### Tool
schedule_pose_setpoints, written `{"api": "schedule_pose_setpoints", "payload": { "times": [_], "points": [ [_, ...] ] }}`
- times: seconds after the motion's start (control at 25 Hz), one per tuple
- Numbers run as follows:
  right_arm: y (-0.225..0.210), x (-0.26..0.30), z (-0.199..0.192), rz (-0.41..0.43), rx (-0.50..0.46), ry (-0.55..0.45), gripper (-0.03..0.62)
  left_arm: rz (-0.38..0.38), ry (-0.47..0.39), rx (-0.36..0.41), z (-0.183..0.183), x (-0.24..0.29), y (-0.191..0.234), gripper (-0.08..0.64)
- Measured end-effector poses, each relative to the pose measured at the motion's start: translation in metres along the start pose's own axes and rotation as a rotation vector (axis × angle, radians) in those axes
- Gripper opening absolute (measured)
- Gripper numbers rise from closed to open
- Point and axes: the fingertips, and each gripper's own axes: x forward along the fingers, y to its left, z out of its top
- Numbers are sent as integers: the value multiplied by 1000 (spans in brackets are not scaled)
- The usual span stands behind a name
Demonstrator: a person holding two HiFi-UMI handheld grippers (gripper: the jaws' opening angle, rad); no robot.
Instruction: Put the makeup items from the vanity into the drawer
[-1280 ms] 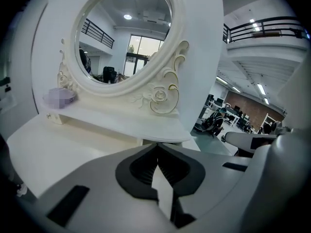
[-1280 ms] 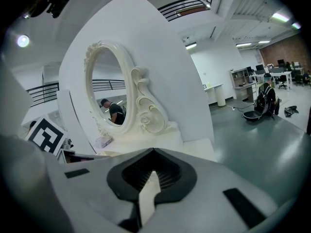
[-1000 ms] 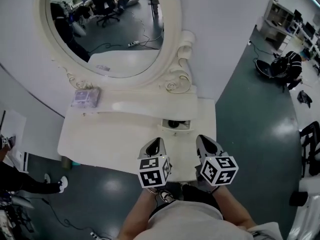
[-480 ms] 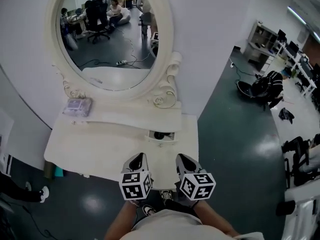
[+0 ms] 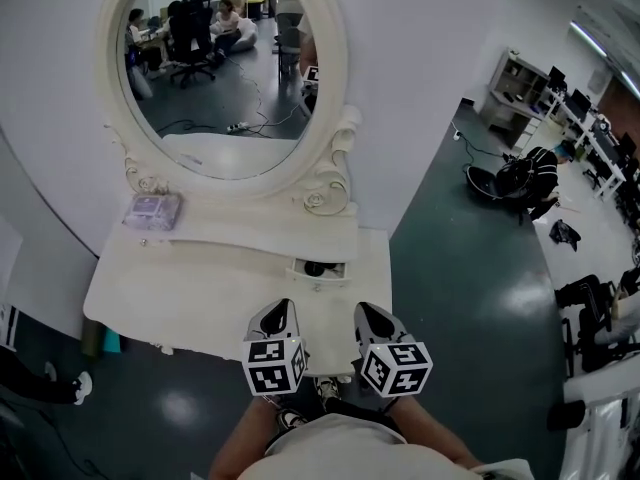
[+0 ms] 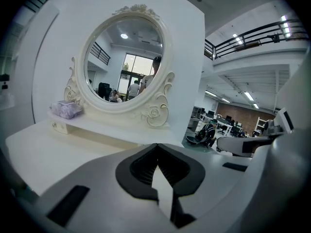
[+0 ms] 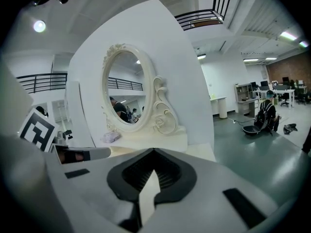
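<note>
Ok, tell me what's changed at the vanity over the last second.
Mostly the head view shifted: more of the mirror shows and the vanity looks smaller. The left gripper and the right gripper stay shut and empty, side by side at its front edge. Nothing was picked up or let go. The purple pouch and the open drawer are as before.

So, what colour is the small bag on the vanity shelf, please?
The bag is pale lilac, clearest in the left gripper view.

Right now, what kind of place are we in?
Probably an open-plan office or lab with a staged set: a white vanity with an oval mirror against a bare white panel, desks with monitors beyond.
</note>
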Motion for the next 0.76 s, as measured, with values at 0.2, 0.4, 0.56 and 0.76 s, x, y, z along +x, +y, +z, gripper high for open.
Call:
{"api": "schedule_pose_setpoints", "payload": {
  "times": [0.2, 0.4, 0.56, 0.76],
  "points": [
    [0, 2, 2, -1, -5, 3, 17, 15, -2, -3, 3, -1, 5, 11],
    [1, 4, 3, 10, -6, 7, 17, 32, -8, -1, 7, -1, 9, 11],
    [3, 4, 5, 22, -5, 5, 17, 49, 0, -1, 7, -1, 11, 11],
    [4, 3, 3, 21, -6, 13, 17, 52, 8, -10, 2, -2, 14, 11]
  ]
}}
